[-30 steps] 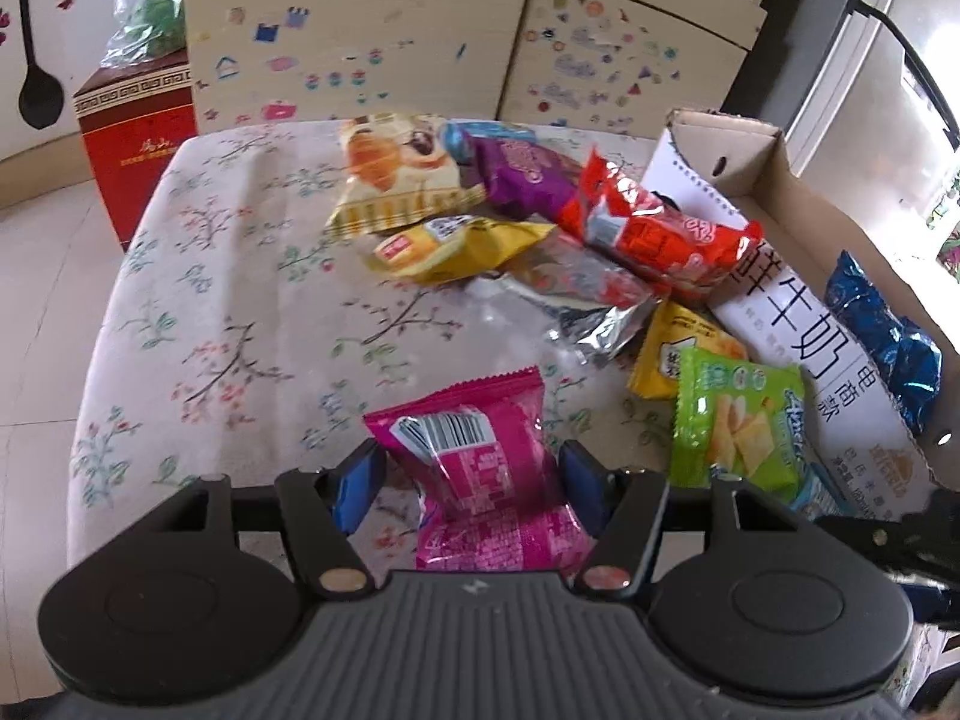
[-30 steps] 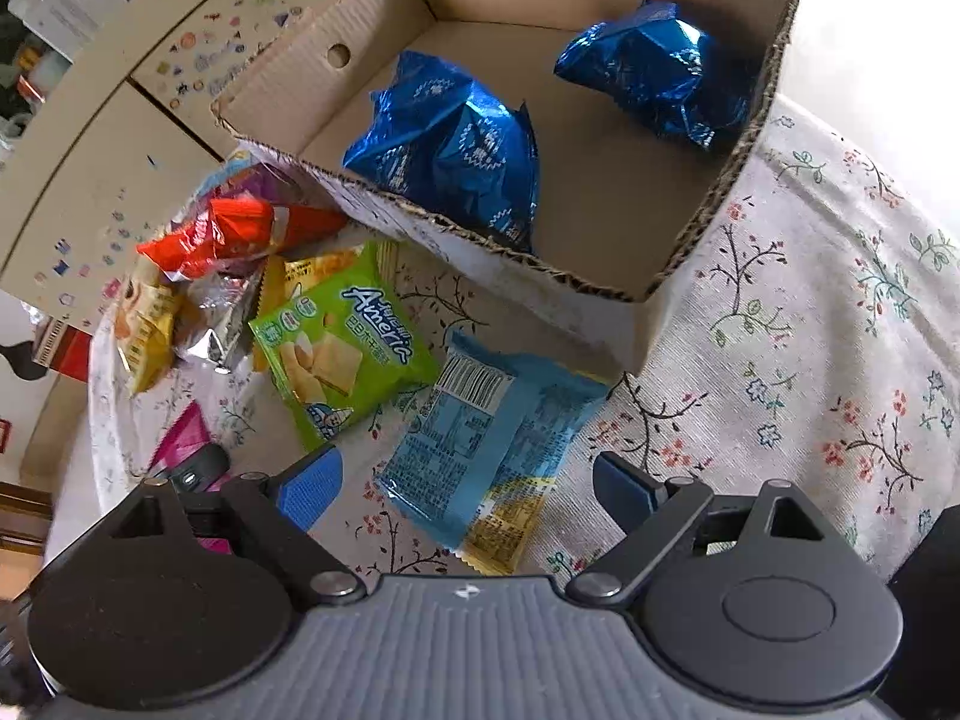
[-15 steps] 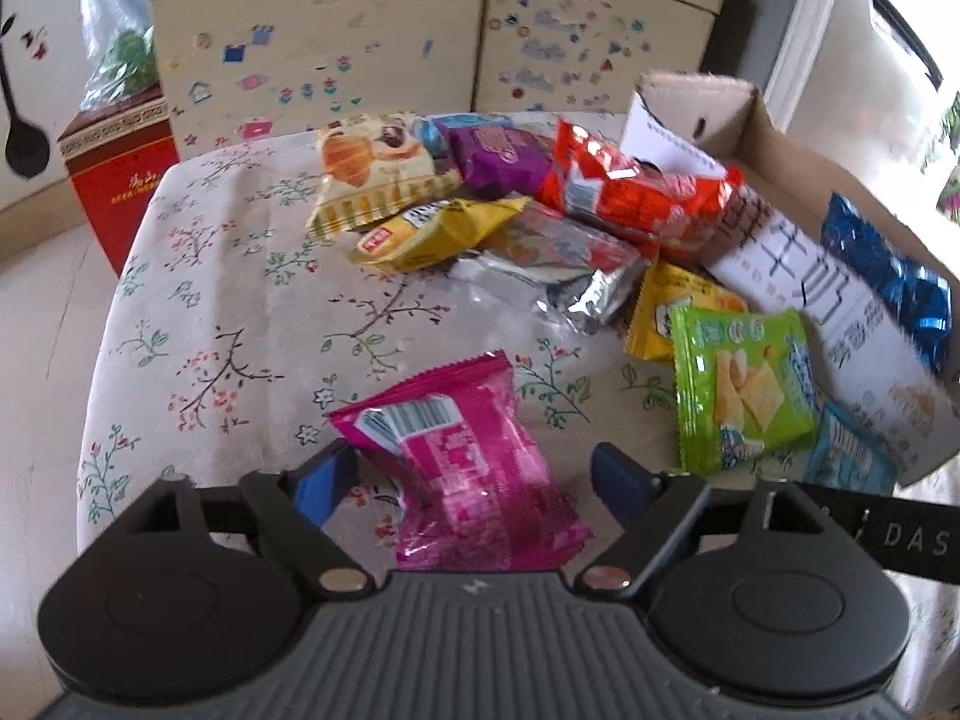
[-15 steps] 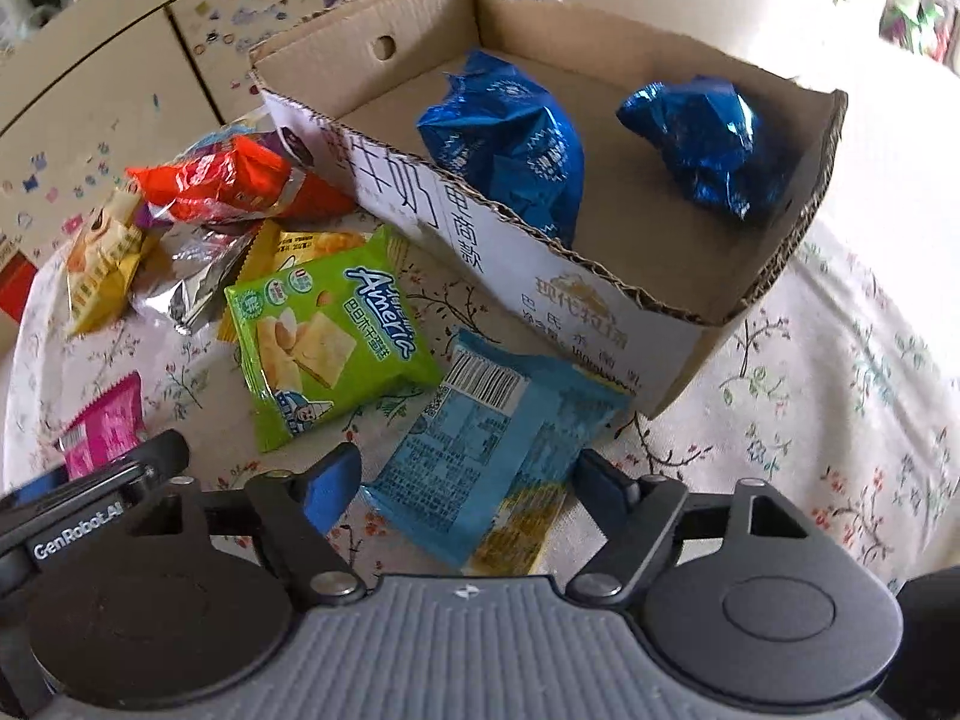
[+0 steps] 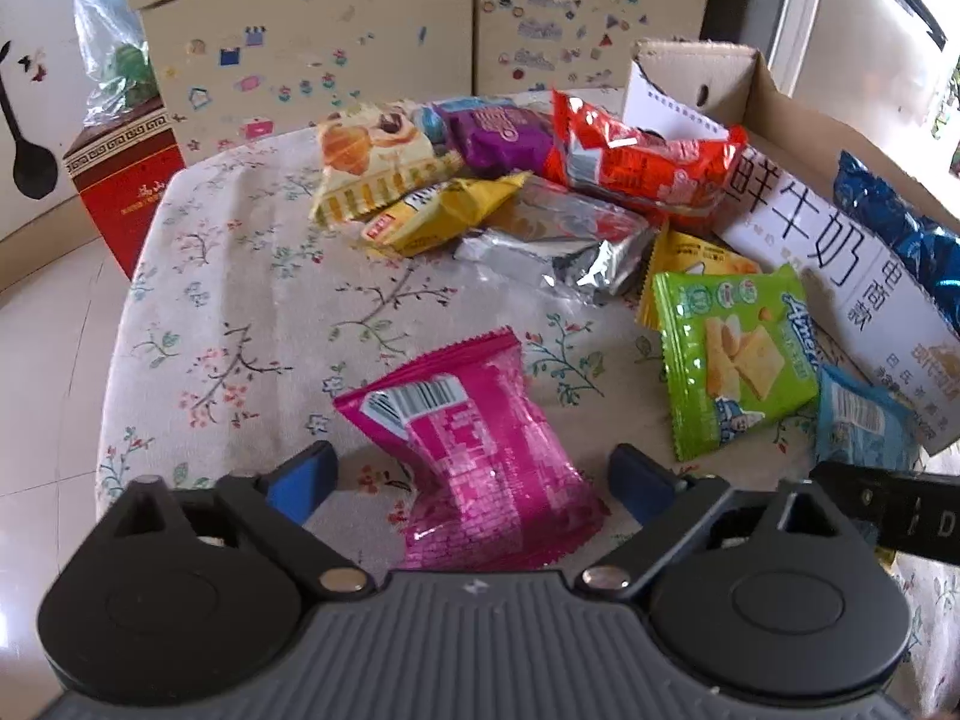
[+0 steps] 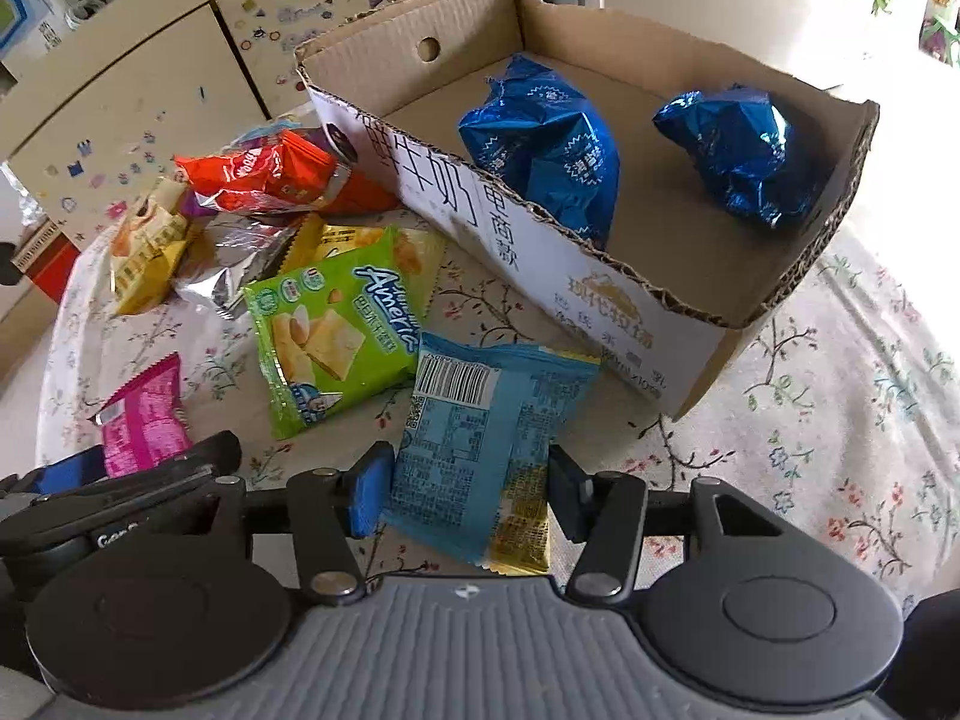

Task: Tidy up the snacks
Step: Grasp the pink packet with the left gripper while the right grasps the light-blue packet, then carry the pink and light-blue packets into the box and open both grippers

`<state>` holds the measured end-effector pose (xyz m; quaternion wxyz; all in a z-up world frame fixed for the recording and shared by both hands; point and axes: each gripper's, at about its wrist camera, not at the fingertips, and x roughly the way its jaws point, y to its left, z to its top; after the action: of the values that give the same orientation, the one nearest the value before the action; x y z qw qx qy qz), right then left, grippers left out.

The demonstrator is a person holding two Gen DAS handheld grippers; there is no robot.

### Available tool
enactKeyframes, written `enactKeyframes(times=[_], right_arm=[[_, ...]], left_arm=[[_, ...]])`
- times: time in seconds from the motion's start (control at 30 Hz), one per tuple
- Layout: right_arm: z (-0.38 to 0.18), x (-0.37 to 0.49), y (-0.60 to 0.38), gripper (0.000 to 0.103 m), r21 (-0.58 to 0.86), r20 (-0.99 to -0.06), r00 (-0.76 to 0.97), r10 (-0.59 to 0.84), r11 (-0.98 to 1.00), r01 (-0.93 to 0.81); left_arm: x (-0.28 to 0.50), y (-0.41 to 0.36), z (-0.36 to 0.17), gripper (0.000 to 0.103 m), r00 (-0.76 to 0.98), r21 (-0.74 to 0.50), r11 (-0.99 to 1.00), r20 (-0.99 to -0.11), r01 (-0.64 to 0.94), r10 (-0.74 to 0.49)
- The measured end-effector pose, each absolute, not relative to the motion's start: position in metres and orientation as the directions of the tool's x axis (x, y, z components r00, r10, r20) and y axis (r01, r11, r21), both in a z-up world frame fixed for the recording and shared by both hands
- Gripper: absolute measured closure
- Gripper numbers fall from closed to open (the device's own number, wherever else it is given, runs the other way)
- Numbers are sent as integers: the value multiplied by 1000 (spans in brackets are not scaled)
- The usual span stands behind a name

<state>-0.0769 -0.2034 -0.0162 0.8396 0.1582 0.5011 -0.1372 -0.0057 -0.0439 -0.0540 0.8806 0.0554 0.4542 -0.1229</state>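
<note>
Now | right gripper [image 6: 459,489] closing, straddling light-blue packet [image 6: 480,450] | cardboard box [image 6: 630,306] just beside

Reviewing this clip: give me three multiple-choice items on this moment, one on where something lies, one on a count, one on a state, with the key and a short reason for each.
1. Where does the light blue packet lie?
A. inside the cardboard box
B. on the floral cloth, between the right gripper's fingers
C. on top of the orange packet

2. How many dark blue foil packets are in the cardboard box?
A. none
B. two
C. four

3. How does the left gripper stand to the pink packet?
A. fingers wide, clear of the packet on both sides
B. clamped on it and lifted off the cloth
C. nowhere near it

Key: 1 B, the packet sits on the cloth with the right gripper closing around it. 2 B, one foil packet and another lie inside. 3 A, cloth shows between each finger and the packet.
</note>
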Motion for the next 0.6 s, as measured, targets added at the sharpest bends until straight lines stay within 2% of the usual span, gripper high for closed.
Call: enactKeyframes(times=[0.07,0.1,0.17,0.23,0.6], right_arm=[[-16,-77,-206,43,146,-882,467,-56,911,386],[-15,-79,-207,43,158,-881,470,-47,908,387],[-14,-80,-213,43,191,-879,476,-19,901,389],[-14,-82,-217,43,224,-878,479,10,892,392],[-9,-91,-234,43,355,-853,506,128,853,383]], left_arm=[[-5,-41,-50,33,566,-21,967,-807,254,-166],[-5,-39,-49,36,571,-25,969,-805,245,-165],[-5,-34,-47,49,577,-36,973,-801,226,-163],[-5,-31,-45,56,579,-42,974,-799,220,-165],[-11,-22,-34,64,582,-136,967,-777,218,-240]])
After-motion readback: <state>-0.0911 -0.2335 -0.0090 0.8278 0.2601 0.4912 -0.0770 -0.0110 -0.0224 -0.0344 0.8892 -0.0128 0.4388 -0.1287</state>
